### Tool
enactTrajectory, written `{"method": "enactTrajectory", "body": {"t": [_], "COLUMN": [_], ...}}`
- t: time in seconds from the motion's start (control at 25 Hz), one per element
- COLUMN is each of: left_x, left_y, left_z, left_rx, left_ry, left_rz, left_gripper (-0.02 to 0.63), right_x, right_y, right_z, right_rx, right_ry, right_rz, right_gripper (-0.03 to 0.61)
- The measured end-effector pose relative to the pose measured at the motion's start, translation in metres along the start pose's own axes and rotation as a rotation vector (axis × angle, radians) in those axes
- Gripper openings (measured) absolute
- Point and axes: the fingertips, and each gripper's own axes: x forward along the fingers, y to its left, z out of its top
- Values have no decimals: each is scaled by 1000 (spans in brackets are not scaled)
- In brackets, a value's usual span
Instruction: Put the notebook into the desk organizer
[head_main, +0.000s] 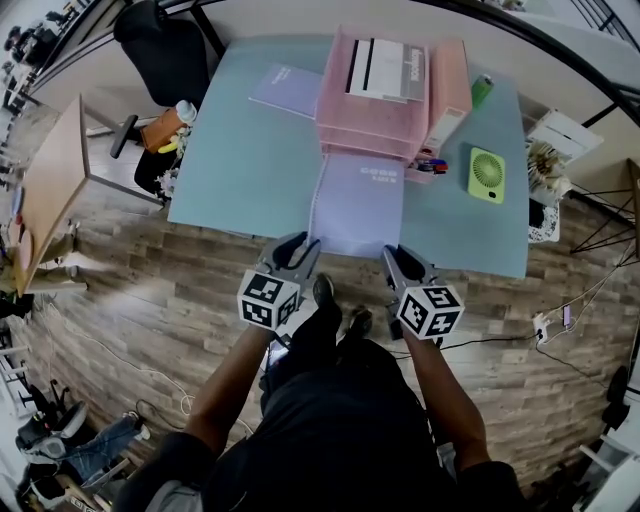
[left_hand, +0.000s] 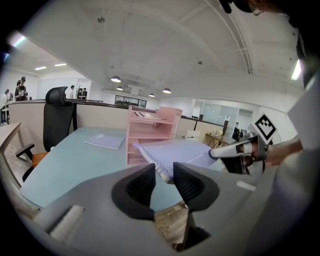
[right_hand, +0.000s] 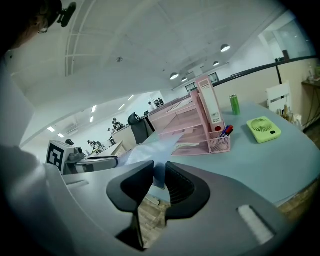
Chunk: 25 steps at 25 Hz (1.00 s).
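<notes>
**Notebook held two-handed, at organizer front**

Left gripper (head_main: 303, 243) is clamped on the notebook (head_main: 358, 200) at its spiral-side near corner, 7 o'clock. Right gripper (head_main: 393, 253) is clamped on the near corner at 5. The notebook hangs over the table's (head_main: 240, 170) near edge, its far edge at the pink desk organizer (head_main: 345, 125) at 12; can't tell if it's in a tray. Papers (head_main: 385, 68) fill the top tray. Pens (head_main: 432, 165) at 2, green fan (head_main: 486, 174) at 3, second notebook (head_main: 287, 88) flat at 11
</notes>
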Motion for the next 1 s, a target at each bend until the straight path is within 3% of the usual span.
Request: {"method": "enactTrajectory", "body": {"t": [0.32, 0.6, 0.76, 0.88, 1.0], "left_x": [23, 31, 34, 40, 50], "left_y": [11, 17, 23, 27, 26], "left_z": [5, 19, 19, 10, -4], "left_rx": [-2, 50, -45, -149, -189], "left_ry": [1, -2, -42, -43, 1], "left_rz": [-7, -13, -33, -55, -74], "left_gripper": [169, 141, 142, 135, 126], "right_x": [18, 25, 27, 30, 32], "right_y": [-16, -20, -21, -33, -47], "right_z": [5, 25, 28, 15, -5], "right_rx": [19, -21, 4, 110, 209], "right_ry": [2, -30, -35, -18, 11], "right_rz": [-19, -18, 0, -10, -27], "right_gripper": [74, 72, 69, 64, 61]}}
